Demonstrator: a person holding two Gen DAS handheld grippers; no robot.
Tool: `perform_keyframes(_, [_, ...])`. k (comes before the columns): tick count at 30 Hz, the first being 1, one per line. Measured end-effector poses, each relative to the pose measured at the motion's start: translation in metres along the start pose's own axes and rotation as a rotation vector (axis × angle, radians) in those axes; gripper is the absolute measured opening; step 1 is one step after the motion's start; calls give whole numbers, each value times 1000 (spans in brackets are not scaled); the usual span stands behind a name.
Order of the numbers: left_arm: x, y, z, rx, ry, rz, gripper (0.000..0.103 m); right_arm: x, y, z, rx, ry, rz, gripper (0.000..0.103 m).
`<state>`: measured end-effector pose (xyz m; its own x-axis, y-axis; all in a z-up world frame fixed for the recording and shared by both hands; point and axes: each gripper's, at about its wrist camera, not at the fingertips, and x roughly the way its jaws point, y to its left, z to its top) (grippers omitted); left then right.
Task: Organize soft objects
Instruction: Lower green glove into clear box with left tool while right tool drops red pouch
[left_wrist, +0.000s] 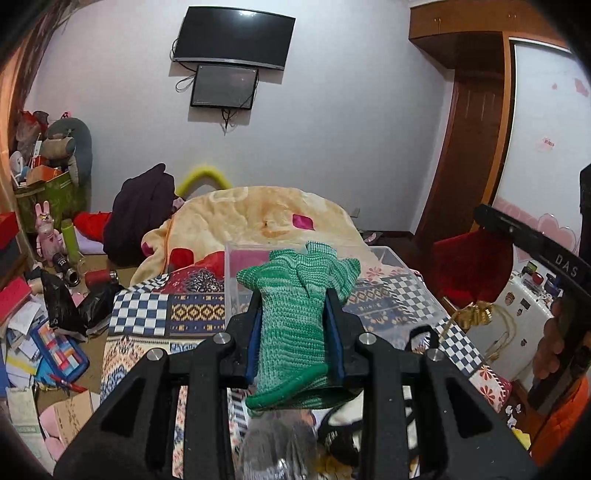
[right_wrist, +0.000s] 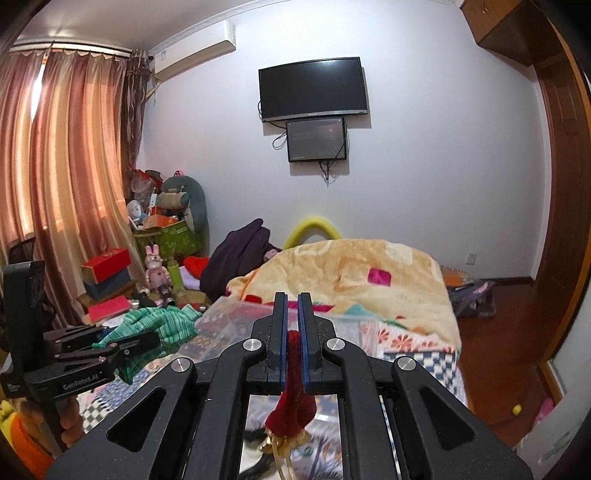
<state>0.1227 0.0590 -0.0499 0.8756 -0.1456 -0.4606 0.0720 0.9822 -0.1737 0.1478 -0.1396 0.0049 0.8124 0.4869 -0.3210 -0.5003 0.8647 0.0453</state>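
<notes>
The left gripper pinches a green knitted glove between its blue pads, the cuff hanging back toward the camera and the glove's fingers flopping forward past the tips. Just ahead of and below those tips sits a clear plastic box on the patterned bedspread, with a yellow blanket heaped beyond it. The right gripper is nearly closed on a small red knitted item with a gold cord dangling beneath, the same box lying ahead of its tips.

The step in hand looks like dropping each soft piece into the box. To do it well, the left gripper should probably travel forward until the whole glove, drooping fingers included, hangs over the box's opening rather than its near wall, then lower before releasing, so the limp knit does not drape over the rim. The right one likely needs the same care with its trailing cord, and the two should go in turn to avoid crowding.
</notes>
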Motion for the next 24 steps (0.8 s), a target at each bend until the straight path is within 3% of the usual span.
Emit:
perform_keyframes(12, [69,9,24,-18,137,-17,30,39,-9,8,-29,38,-37,5])
perform_keyframes(24, [122,0,19,29,278,16,30,87,-24,-13,-17,236,-29,5])
